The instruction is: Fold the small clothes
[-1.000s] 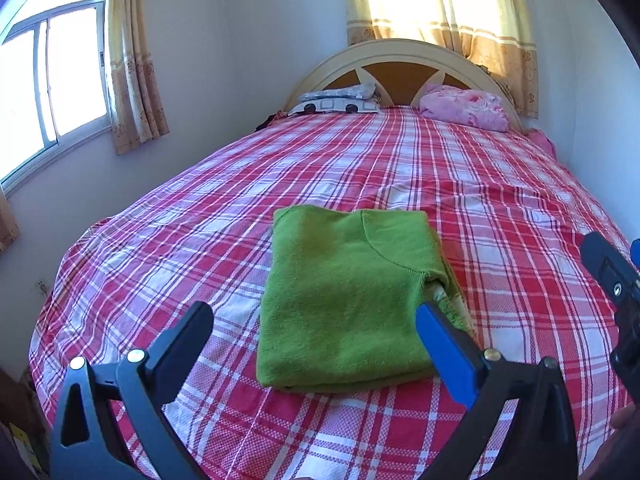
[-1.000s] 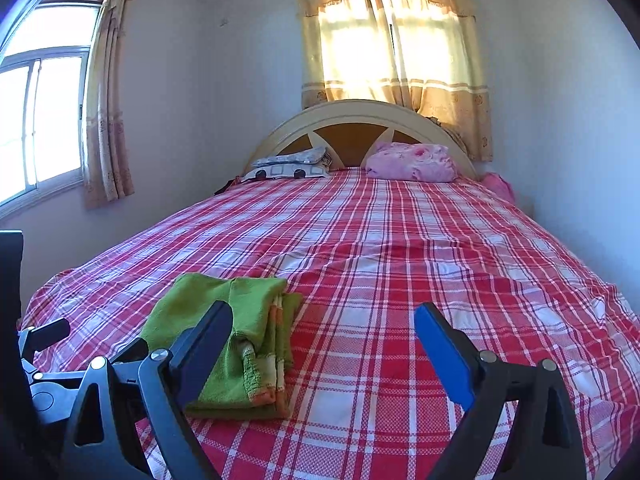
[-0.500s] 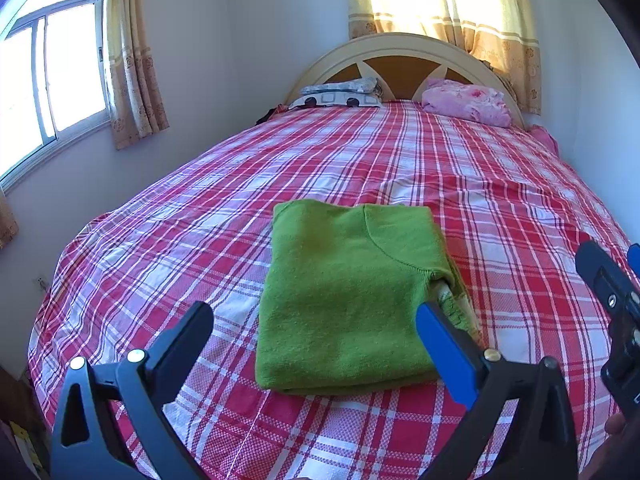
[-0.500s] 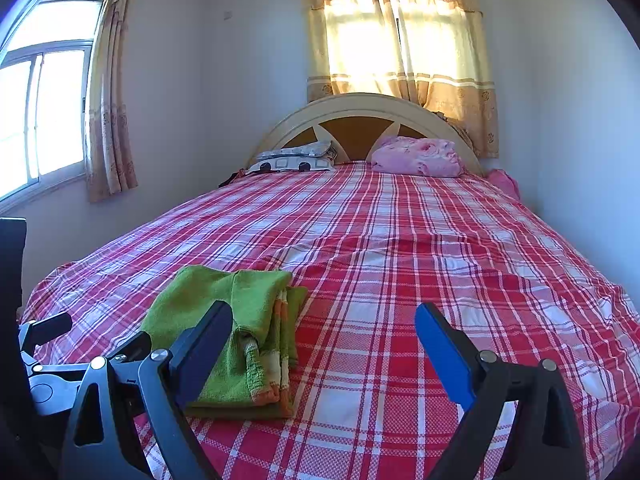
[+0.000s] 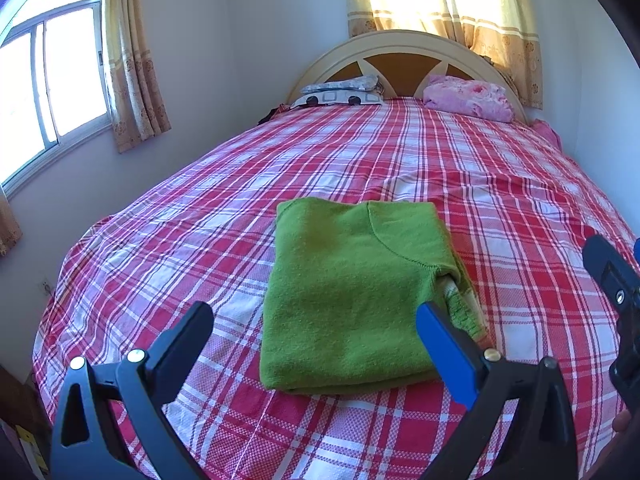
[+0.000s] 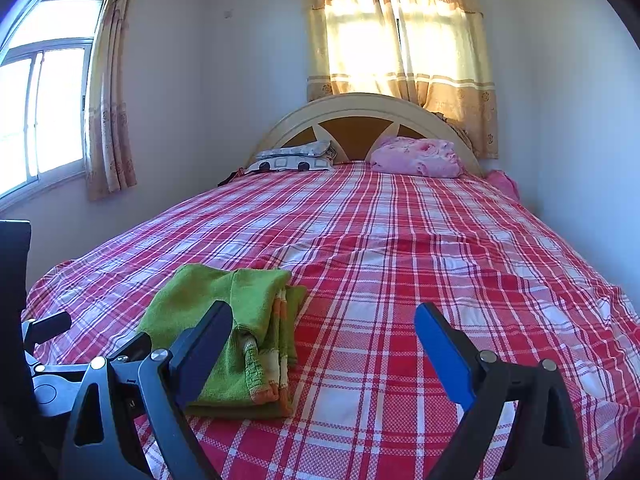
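Bedroom, plaid bedspread (image 5: 400, 168); green sweater (image 5: 352, 296) folded compact, looks done. Left gripper (image 5: 314, 336), right gripper (image 6: 322, 338) both spread wide, empty. Next: likely withdraw or tidy.

Bed (image 6: 400, 240) under red-and-white plaid cover, arched cream headboard (image 6: 360, 120), pink pillow (image 6: 416, 158), patterned pillows (image 6: 296, 158), sunlit yellow curtains (image 6: 400, 48), side window (image 6: 40, 108) at left, pale walls (image 6: 240, 80)
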`<state>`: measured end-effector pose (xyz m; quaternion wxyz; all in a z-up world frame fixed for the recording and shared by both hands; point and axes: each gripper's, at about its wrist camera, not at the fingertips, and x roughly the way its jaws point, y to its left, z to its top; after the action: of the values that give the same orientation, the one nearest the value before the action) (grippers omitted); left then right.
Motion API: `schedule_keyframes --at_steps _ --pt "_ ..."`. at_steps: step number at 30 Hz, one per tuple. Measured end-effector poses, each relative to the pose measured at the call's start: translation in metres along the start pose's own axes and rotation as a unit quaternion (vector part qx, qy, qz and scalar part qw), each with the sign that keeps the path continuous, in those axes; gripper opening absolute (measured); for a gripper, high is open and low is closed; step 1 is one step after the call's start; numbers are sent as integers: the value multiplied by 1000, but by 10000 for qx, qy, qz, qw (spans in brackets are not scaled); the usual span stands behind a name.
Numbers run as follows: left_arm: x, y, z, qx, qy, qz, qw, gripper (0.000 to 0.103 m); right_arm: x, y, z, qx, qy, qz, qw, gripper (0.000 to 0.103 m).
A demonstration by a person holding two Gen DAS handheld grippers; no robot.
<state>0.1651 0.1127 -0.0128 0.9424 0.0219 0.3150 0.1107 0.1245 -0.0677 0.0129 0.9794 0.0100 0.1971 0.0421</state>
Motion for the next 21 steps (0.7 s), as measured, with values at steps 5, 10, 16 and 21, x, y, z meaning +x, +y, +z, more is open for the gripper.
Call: schedule_keyframes --at_steps 5,10,16,21 --pt "-1 1 0 -22 0 -22 10000 103 0 0 -1 8 6 5 10000 93" --pt "-1 0 1 -39 8 -28 10000 103 0 -2 -3 16 13 7 10000 93" --pt "-4 -3 1 -23 -40 -63 10000 103 -1 -4 -5 23 24 6 10000 93" --pt "-1 -3 1 -56 35 -149 9999 103 -1 -7 -8 51 51 -14 10000 93"
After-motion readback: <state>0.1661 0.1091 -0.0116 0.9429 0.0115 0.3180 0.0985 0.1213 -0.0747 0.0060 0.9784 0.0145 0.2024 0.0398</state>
